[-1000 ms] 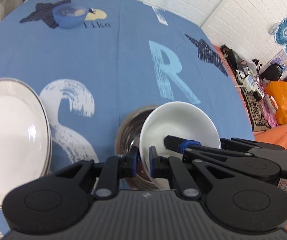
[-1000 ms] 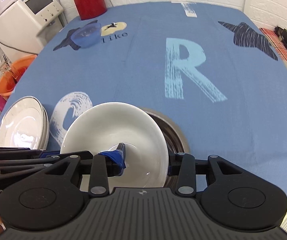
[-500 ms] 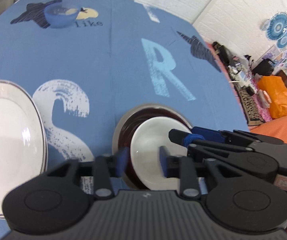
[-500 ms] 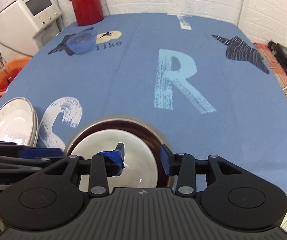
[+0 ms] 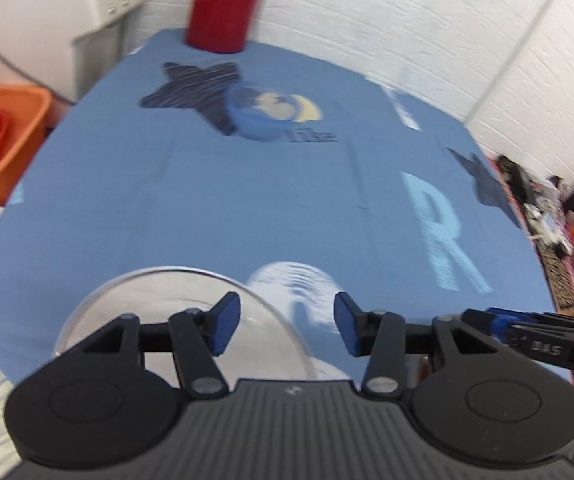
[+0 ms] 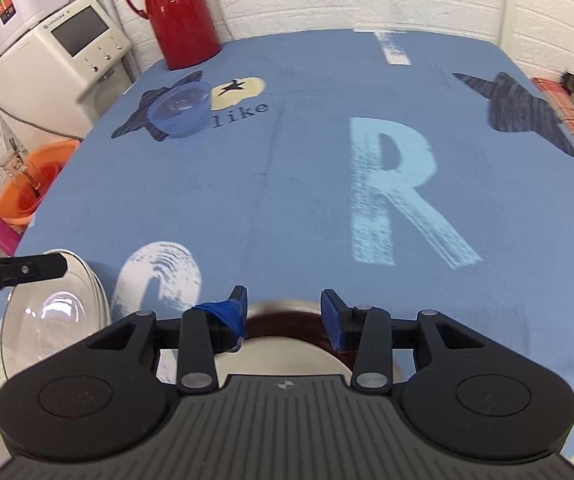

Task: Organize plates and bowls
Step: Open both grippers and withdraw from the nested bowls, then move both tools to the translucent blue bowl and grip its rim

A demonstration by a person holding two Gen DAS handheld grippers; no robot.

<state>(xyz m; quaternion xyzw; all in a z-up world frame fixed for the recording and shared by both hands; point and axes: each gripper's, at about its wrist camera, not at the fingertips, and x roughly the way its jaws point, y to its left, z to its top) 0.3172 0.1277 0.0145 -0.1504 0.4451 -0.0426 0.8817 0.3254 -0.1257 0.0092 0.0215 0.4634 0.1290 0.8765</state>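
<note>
My left gripper [image 5: 285, 328] stands open above the near edge of a stack of white plates [image 5: 159, 300], with nothing between its fingers. My right gripper [image 6: 283, 314] is open too, hovering just over a white bowl [image 6: 287, 354] that rests inside a dark metal bowl [image 6: 287, 316]. The same white plates [image 6: 51, 312] show at the lower left of the right wrist view, with the left gripper's finger over them. A small blue bowl [image 6: 181, 110] sits far back on the blue tablecloth, and it appears blurred as the blue bowl [image 5: 261, 114] in the left wrist view.
A red thermos [image 6: 179, 16] stands at the table's back edge. A white appliance [image 6: 55, 64] and an orange basin [image 6: 31, 180] are off the table's left side. The blue tablecloth [image 6: 307, 184] with printed letters covers the table.
Both grippers let go of the white bowl, which now sits in the metal bowl. Both opened and drew back. The left gripper swung left over the plates.
</note>
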